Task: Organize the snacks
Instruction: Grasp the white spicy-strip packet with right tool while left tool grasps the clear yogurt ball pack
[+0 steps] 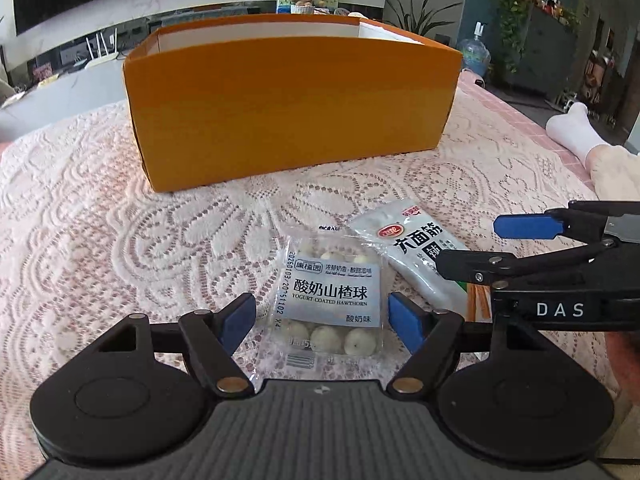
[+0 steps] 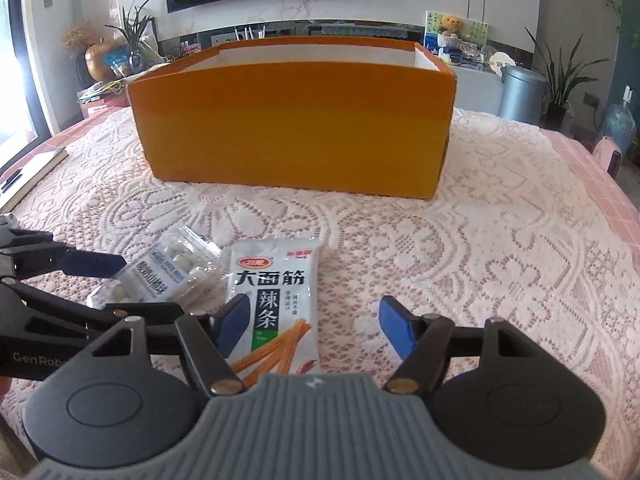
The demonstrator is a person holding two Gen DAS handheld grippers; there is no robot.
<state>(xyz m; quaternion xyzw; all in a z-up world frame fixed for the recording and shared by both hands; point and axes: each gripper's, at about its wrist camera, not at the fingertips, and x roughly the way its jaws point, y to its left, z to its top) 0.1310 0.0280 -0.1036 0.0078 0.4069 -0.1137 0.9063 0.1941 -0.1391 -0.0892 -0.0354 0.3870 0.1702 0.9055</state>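
Observation:
A clear packet of yogurt-coated hawthorn balls (image 1: 332, 300) lies flat on the lace tablecloth between the fingers of my left gripper (image 1: 322, 318). The gripper is open, and its blue pads stand just clear of the packet's sides. To the right lies a white spicy-strip packet (image 2: 276, 304), inside my open right gripper (image 2: 316, 320) and close to its left pad (image 2: 234, 322). In the left wrist view the right gripper (image 1: 468, 245) covers this packet's (image 1: 416, 248) lower end. An open orange box (image 1: 288, 100) (image 2: 296, 132) stands behind both packets; its inside is hidden.
A person's white-socked foot (image 1: 572, 132) rests at the table's right edge. A notebook with a pen (image 2: 32, 176) lies at the far left. Bare lace cloth (image 2: 500, 260) spreads to the right of the packets. A TV shelf and plants stand beyond the table.

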